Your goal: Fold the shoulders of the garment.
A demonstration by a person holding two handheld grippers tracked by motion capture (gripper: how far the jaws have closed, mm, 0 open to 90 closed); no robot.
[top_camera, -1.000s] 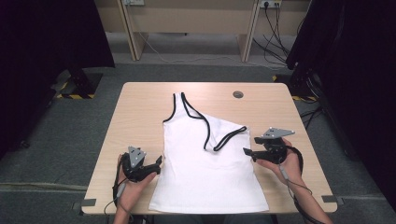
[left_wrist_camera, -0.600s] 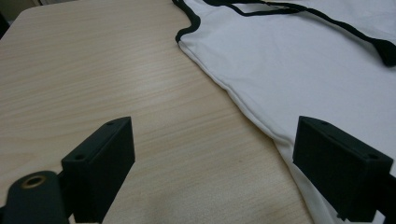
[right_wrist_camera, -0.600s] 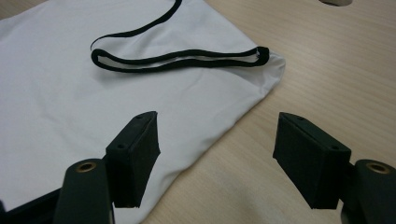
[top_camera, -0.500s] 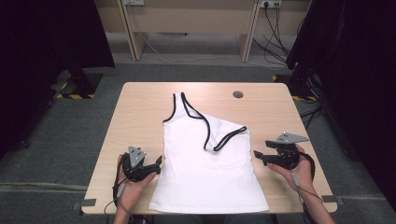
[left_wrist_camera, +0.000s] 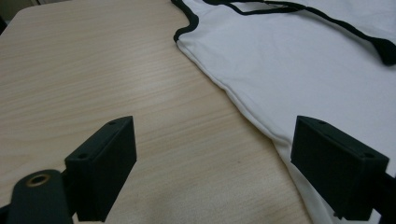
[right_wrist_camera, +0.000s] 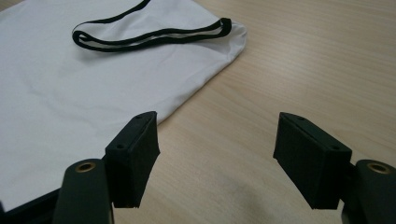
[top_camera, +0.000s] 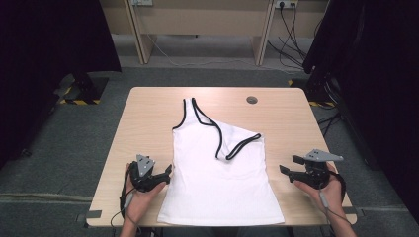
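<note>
A white tank top with black trim [top_camera: 217,173] lies flat on the wooden table [top_camera: 148,123]. Its right strap is folded down across the chest [top_camera: 232,143]. My left gripper [top_camera: 165,174] rests at the shirt's left edge, open, its right jaw over the hem seam [left_wrist_camera: 252,116]. My right gripper [top_camera: 289,165] is held just off the shirt's right side, open with bare wood between its jaws. The folded strap loop [right_wrist_camera: 149,35] and shirt side [right_wrist_camera: 70,102] lie ahead-left of the right gripper [right_wrist_camera: 215,158]. The left gripper [left_wrist_camera: 215,163] holds nothing.
A small round grommet [top_camera: 252,100] sits in the table's far right area. Desk legs and cables [top_camera: 286,19] stand beyond the table. Dark curtains [top_camera: 49,39] flank both sides. Tape marks the table's front corners [top_camera: 91,214].
My right gripper has drawn back to the right, away from the folded shoulder, and now sits off the shirt. The left gripper has stayed put.
</note>
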